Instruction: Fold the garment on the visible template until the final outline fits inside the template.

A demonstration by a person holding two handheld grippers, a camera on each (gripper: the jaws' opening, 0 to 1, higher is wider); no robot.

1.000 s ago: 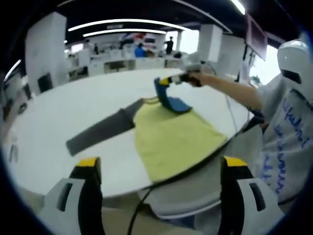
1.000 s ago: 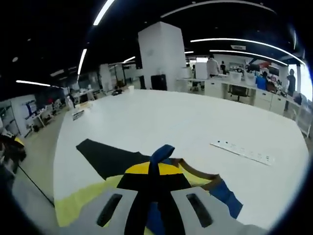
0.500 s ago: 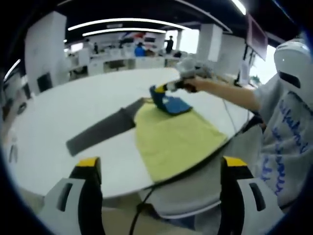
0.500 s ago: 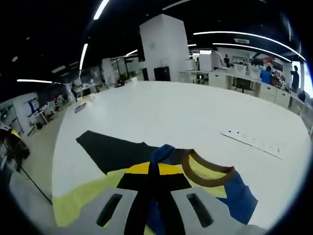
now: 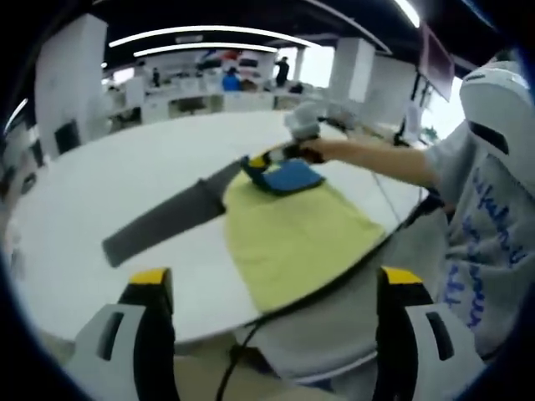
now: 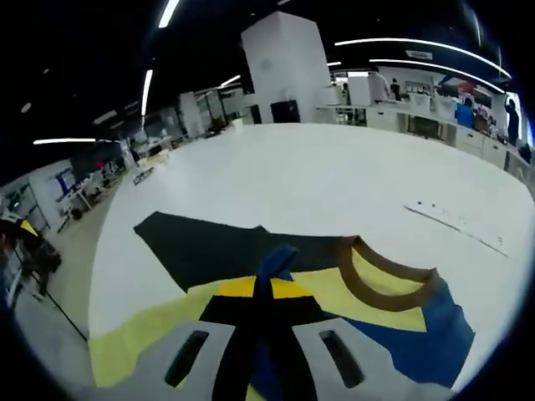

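A yellow garment (image 5: 292, 238) lies flat on the white table (image 5: 100, 167), its lower edge at the table's near rim. It has a brown collar (image 6: 384, 282), a blue sleeve (image 5: 289, 177) and a dark sleeve-like strip (image 5: 159, 224) stretching left. My right gripper (image 5: 266, 159), held by a person's arm (image 5: 376, 159), is shut on the blue sleeve's edge, low over the garment's top. In the right gripper view the right gripper (image 6: 269, 284) pinches blue cloth (image 6: 277, 257). My left gripper (image 5: 276, 334) is open off the table's near edge, holding nothing.
A person in a grey printed shirt (image 5: 489, 242) stands at the table's right side. A white power strip (image 6: 456, 225) lies on the table beyond the garment. Desks, pillars and people fill the office behind. A cable hangs below the table's edge (image 5: 238, 359).
The right gripper has carried the blue sleeve down and left, laying it flatter over the yellow body near the collar. The left gripper has barely moved.
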